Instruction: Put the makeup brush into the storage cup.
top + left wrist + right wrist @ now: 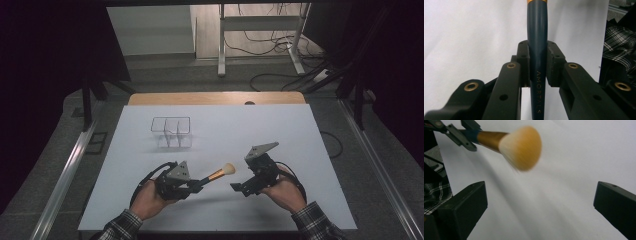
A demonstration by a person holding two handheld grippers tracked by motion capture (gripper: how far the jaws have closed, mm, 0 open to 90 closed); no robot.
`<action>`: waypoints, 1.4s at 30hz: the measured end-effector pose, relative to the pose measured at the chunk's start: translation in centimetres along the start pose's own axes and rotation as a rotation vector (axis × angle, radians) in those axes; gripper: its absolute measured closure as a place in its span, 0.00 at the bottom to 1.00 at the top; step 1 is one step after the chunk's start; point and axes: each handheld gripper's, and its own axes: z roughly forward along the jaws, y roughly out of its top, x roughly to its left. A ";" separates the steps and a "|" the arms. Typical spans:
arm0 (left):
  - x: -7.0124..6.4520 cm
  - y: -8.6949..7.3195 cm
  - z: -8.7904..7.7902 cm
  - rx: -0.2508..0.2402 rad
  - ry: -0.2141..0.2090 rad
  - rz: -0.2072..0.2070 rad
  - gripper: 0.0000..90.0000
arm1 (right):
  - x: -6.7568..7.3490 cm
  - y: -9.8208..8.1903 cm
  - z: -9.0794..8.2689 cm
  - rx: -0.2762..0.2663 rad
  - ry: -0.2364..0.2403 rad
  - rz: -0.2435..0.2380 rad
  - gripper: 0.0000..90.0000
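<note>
Left gripper (196,186) pinches makeup brush (218,173) handle; right gripper (239,188) spread, empty. Brush, seemingly aloft, could pivot or slip, missing clear organizer (171,131).

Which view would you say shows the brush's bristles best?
The right gripper view: the bristles appear large and close, though slightly blurred. The high view shows them small, past the left gripper. The left gripper view shows the brush's dark handle, not the bristles.
</note>
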 end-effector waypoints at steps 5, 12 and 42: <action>-0.3 -0.3 -0.4 -0.018 0.017 -0.020 0.85 | 0.0 -0.6 0.1 -0.040 -0.005 0.014 0.00; -0.9 -0.6 -0.7 -0.060 0.025 -0.072 0.85 | 0.4 -0.8 -0.2 -0.123 -0.029 0.040 0.00; -1.7 -0.8 -1.1 -0.164 0.043 -0.114 0.85 | 2.0 -0.1 0.6 -0.183 0.142 0.178 0.00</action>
